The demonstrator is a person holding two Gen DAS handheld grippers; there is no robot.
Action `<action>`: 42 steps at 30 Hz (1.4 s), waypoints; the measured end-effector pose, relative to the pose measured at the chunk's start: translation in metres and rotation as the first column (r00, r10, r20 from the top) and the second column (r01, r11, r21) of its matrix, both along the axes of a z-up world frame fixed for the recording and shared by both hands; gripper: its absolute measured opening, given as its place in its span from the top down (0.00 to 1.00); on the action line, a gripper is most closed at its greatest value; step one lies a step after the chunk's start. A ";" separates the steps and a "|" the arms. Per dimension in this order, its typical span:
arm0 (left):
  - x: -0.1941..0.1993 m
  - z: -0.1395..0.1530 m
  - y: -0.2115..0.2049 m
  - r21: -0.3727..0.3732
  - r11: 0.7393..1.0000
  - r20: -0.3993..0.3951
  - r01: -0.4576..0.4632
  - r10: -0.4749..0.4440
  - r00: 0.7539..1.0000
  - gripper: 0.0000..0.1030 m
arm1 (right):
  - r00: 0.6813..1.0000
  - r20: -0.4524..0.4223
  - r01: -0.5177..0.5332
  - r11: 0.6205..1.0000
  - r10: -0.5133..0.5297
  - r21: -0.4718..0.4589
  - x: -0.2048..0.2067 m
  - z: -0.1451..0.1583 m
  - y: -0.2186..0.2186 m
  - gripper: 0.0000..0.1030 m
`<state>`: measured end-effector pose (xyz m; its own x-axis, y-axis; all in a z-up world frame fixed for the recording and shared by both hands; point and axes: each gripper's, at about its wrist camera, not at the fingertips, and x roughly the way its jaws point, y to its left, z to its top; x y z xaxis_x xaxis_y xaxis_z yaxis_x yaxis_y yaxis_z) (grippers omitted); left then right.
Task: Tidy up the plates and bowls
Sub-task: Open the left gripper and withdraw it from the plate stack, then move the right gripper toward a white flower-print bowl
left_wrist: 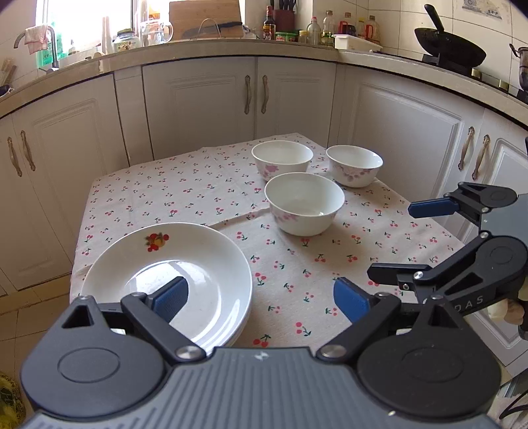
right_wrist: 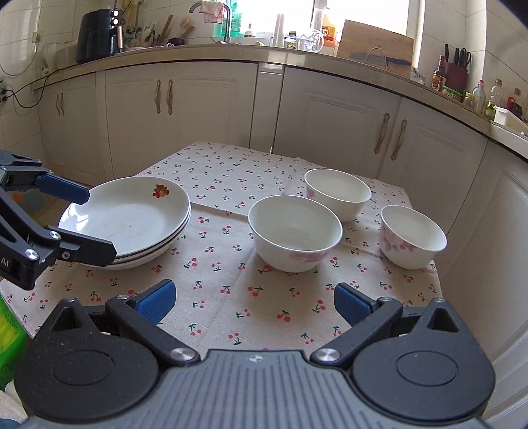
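A stack of white plates, the top one bearing a fruit print, sits on the near left of the cherry-print tablecloth. Three white bowls with pink flowers stand apart to the right: a near bowl, a far bowl and a right bowl. My left gripper is open and straddles the stack's near rim without touching it. My right gripper is open over bare cloth, short of the near bowl.
White kitchen cabinets wrap closely around the table on the far and right sides. The counter above carries bottles, a cutting board and a black wok. A green object stands beside the table's near left corner.
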<state>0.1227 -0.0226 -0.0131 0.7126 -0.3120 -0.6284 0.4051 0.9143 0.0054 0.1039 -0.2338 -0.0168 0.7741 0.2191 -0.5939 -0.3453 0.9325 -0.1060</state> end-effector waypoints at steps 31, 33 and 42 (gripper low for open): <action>0.051 -0.036 -0.081 0.033 0.999 -0.002 0.026 -0.026 1.000 0.07 | 0.996 -0.089 0.029 0.997 -0.023 0.073 0.057 -0.006 -0.075 0.00; 0.057 -0.039 -0.084 0.034 0.999 0.001 0.027 -0.027 1.000 0.07 | 0.995 -0.095 0.011 0.997 -0.004 0.073 0.067 -0.005 -0.074 0.00; 0.087 -0.057 -0.096 0.027 1.000 -0.019 -0.012 0.013 1.000 0.08 | 0.989 -0.116 -0.089 0.994 0.096 0.061 0.114 -0.006 -0.062 0.00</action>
<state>0.2094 -0.1182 -0.0697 0.7038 -0.2861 -0.6502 0.3940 0.9189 0.0221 0.2180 -0.2953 -0.0229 0.6736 0.3219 -0.6653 -0.4375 0.8992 -0.0079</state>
